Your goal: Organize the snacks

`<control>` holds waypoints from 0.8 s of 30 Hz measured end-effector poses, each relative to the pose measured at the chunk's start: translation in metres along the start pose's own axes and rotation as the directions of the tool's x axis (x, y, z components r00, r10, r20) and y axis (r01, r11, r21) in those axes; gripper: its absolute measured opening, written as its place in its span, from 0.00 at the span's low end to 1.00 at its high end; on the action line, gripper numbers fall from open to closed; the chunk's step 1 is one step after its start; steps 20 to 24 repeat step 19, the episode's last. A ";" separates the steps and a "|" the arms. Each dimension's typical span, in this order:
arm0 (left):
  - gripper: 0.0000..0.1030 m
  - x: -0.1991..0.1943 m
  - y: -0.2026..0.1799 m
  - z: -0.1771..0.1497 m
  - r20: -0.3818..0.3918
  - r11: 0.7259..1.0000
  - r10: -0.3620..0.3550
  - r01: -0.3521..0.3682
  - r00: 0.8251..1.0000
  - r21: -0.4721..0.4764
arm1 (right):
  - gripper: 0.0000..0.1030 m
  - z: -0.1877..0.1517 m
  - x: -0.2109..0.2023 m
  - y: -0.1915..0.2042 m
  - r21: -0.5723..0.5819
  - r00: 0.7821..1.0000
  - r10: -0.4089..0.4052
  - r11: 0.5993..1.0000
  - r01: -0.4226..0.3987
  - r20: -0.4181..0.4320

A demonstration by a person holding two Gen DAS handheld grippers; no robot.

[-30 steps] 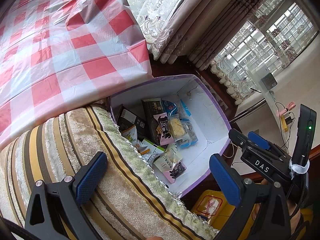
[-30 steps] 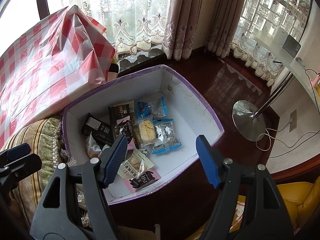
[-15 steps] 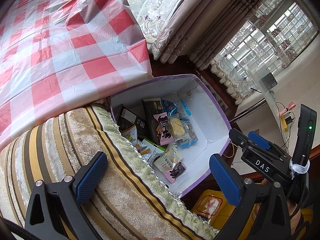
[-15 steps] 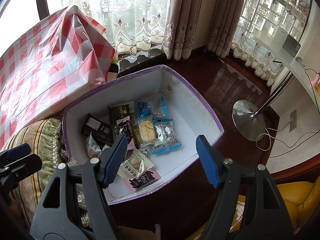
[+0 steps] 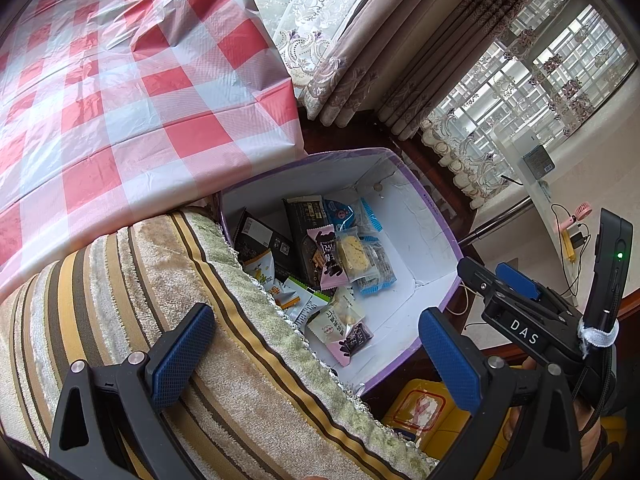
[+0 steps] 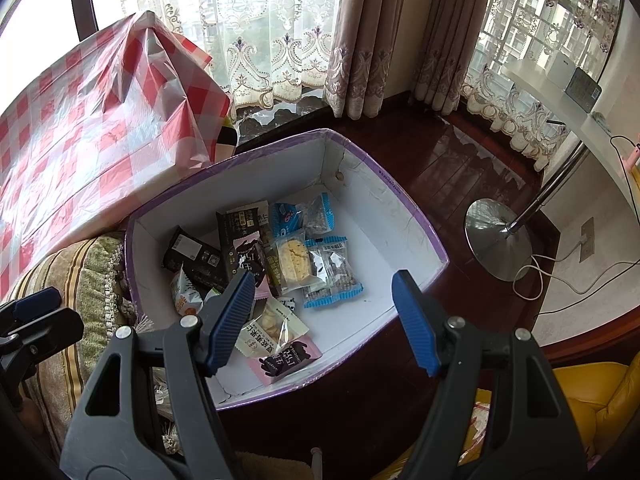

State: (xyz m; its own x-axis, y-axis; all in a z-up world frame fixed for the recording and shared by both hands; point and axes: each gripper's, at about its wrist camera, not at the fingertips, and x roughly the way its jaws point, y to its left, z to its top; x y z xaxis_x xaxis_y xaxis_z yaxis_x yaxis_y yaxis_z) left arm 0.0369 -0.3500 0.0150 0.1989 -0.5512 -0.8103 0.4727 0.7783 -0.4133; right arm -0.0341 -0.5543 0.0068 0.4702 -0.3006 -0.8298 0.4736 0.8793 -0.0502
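Observation:
A white box with a purple rim sits on the dark wood floor and holds several snack packets: a clear pack with a yellow cake, a blue-edged pack, black packs, and a pink pack. My right gripper is open and empty above the box's near side. My left gripper is open and empty above the striped cushion, beside the box. The right gripper also shows in the left wrist view.
A red-and-white checked cloth covers a table behind the box. A striped cushion lies left of it. A lamp base and cables lie on the floor at right. A yellow seat is at the lower right.

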 end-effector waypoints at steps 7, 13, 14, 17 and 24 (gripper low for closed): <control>1.00 0.000 0.000 0.000 0.000 1.000 0.000 0.000 1.000 0.000 | 0.72 0.000 0.000 0.000 0.001 1.000 0.000 1.000 0.000 0.000; 1.00 0.000 0.000 0.000 0.001 1.000 0.002 -0.002 1.000 0.001 | 0.72 -0.001 0.001 0.000 0.003 1.000 0.002 1.000 -0.002 -0.004; 1.00 0.000 0.000 0.000 0.003 1.000 0.004 -0.004 1.000 0.004 | 0.72 -0.001 0.001 0.000 0.003 1.000 0.003 1.000 -0.003 -0.004; 1.00 0.000 0.000 -0.003 0.010 1.000 0.007 -0.007 1.000 0.013 | 0.72 -0.001 0.002 -0.001 0.003 1.000 0.003 1.000 -0.003 -0.006; 1.00 0.001 0.001 -0.005 0.010 1.000 0.006 -0.007 1.000 0.016 | 0.72 0.000 0.002 -0.001 0.002 1.000 0.003 1.000 -0.003 -0.008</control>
